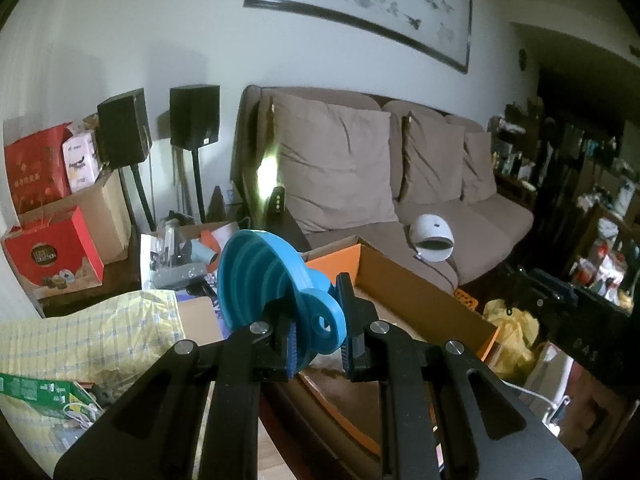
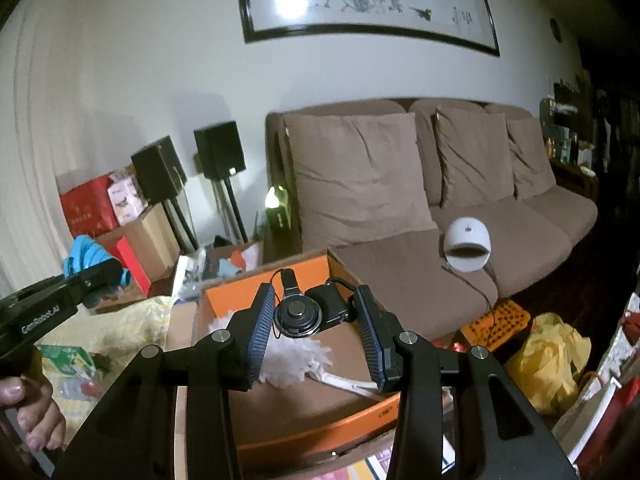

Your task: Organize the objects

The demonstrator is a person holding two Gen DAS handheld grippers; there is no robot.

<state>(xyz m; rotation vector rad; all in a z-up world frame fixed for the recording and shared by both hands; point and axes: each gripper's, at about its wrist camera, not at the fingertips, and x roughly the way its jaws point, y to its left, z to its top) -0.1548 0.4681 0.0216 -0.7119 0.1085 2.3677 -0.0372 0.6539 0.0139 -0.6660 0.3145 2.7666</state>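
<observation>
Left wrist view: left claw (image 1: 318, 330) is clenched on the blue funnel (image 1: 276, 288), but only by its flat tab, so the wide cone sticks out up and to the left. I'd guess that's the weak spot, since the soft silicone could swivel or slip out if the hand tips fast. It hangs short of the orange box (image 1: 424, 300), so letting go now would probably drop it on the counter (image 1: 352, 396) instead of inside.

Right wrist view: right claw (image 2: 316, 332) is grasping a black camera (image 2: 316, 312) over the box (image 2: 312, 432), the round lens cap facing us. The pads look angled, so the grip may be shallow. Its strap (image 2: 280, 284) dangles and could snag. A white duster (image 2: 296, 356) already lies in the box, and the camera might land crooked on it.
</observation>
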